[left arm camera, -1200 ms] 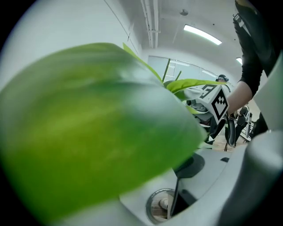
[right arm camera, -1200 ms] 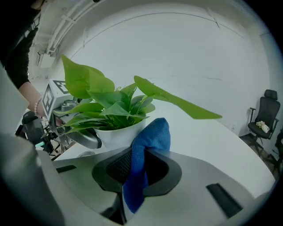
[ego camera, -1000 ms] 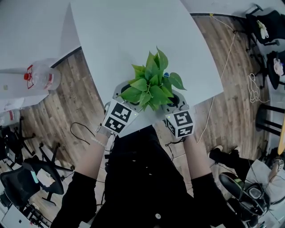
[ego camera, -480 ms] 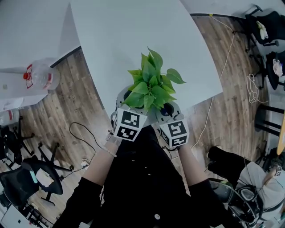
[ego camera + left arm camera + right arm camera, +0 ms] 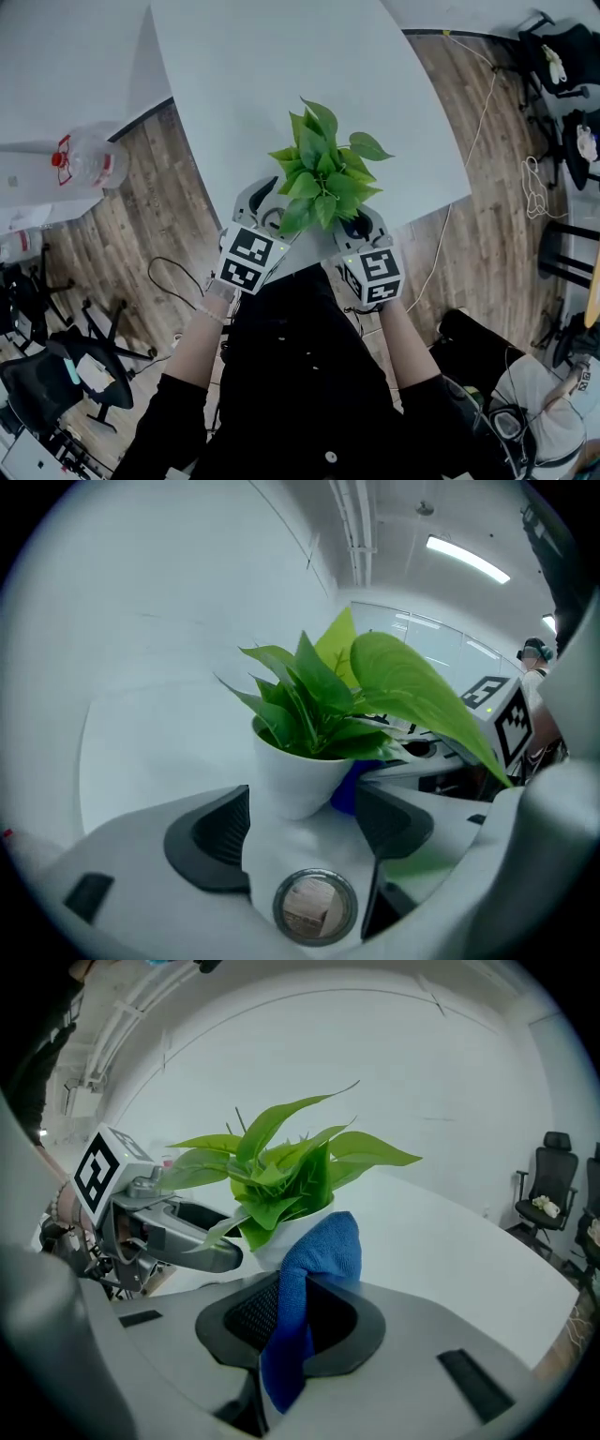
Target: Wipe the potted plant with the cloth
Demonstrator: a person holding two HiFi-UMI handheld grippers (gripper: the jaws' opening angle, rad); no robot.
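Observation:
A leafy green plant (image 5: 323,173) in a white pot (image 5: 295,780) stands near the front edge of the white table (image 5: 281,66). My left gripper (image 5: 300,822) is open at the pot's left side, and the pot's base sits just past its spread jaw pads (image 5: 214,838). In the head view the left gripper (image 5: 261,202) is partly under the leaves. My right gripper (image 5: 300,1312) is shut on a blue cloth (image 5: 314,1274). The cloth's folded top rests against the pot below the leaves (image 5: 281,1176). From the left gripper view, the cloth (image 5: 349,787) peeks out behind the pot.
A plastic bottle with a red cap (image 5: 89,159) lies on a second table at the left. Black office chairs (image 5: 562,56) and cables (image 5: 478,103) stand on the wood floor to the right. The table's front edge (image 5: 309,262) runs right under both grippers.
The left gripper swung in toward the middle, then back out to the left. The right gripper shifted slightly back and stayed shut on the cloth. The leaves shifted a little.

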